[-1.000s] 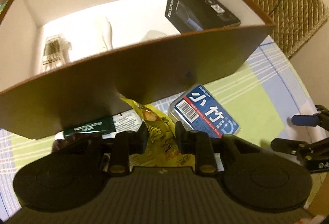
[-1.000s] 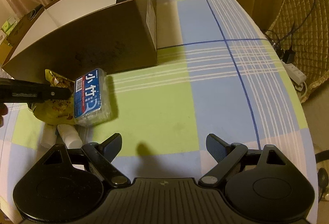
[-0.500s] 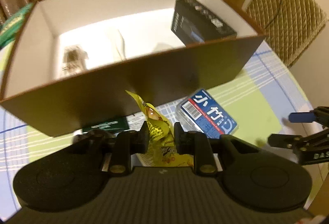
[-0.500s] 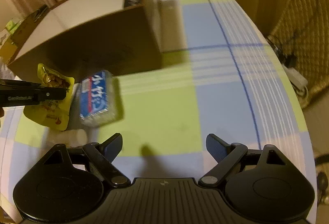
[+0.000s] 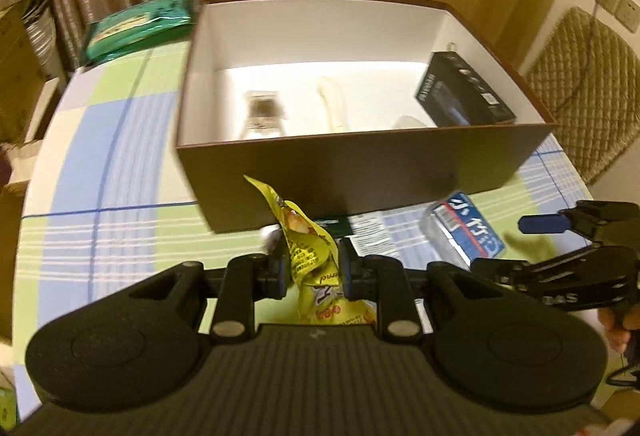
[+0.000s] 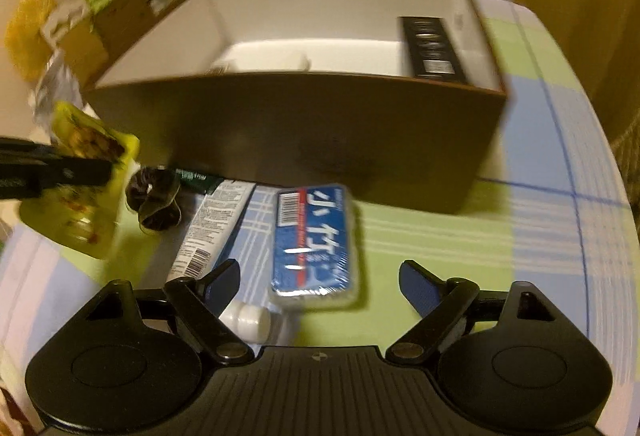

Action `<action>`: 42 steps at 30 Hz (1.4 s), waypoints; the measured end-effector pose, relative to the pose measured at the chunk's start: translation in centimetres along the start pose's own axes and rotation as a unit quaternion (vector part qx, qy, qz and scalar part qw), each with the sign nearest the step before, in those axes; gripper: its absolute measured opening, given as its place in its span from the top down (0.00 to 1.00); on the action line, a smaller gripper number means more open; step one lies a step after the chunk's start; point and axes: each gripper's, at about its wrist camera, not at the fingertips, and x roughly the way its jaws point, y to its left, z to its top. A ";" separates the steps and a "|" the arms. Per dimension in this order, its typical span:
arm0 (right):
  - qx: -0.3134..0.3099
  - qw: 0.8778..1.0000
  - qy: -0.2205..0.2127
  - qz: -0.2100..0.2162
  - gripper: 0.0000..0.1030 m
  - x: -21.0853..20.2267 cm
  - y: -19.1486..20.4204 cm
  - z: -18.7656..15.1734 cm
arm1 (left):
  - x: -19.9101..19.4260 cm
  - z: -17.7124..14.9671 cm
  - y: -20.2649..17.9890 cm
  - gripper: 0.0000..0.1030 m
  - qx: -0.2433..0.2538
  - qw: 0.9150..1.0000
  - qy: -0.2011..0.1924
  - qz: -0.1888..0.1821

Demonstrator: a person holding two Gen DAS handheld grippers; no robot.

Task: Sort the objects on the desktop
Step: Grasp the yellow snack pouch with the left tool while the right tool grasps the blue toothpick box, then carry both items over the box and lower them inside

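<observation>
A yellow snack packet hangs off the table in front of the brown box, with my left gripper shut on it. The right wrist view has the same packet at far left, pinched by that gripper. A blue pack with white characters lies flat on the checked cloth. My right gripper hovers over its near end, jaws closing, pads clear of the pack on both sides. The box is white inside and holds a black carton and small pale items.
Beside the blue pack lie a white and green tube, a dark crumpled wrapper and a white bottle. A green packet sits at the back left. A quilted chair stands beyond the table's right edge.
My left gripper has risen with the yellow packet, so more of the box's inside shows. My right gripper has swung left over the blue pack and its jaws have narrowed a little.
</observation>
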 end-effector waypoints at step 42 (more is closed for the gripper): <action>-0.036 0.999 -0.017 0.036 0.47 -4.1 1.2 2.8 | -5.8 2.5 3.9 0.81 -0.009 0.998 -0.067 -0.003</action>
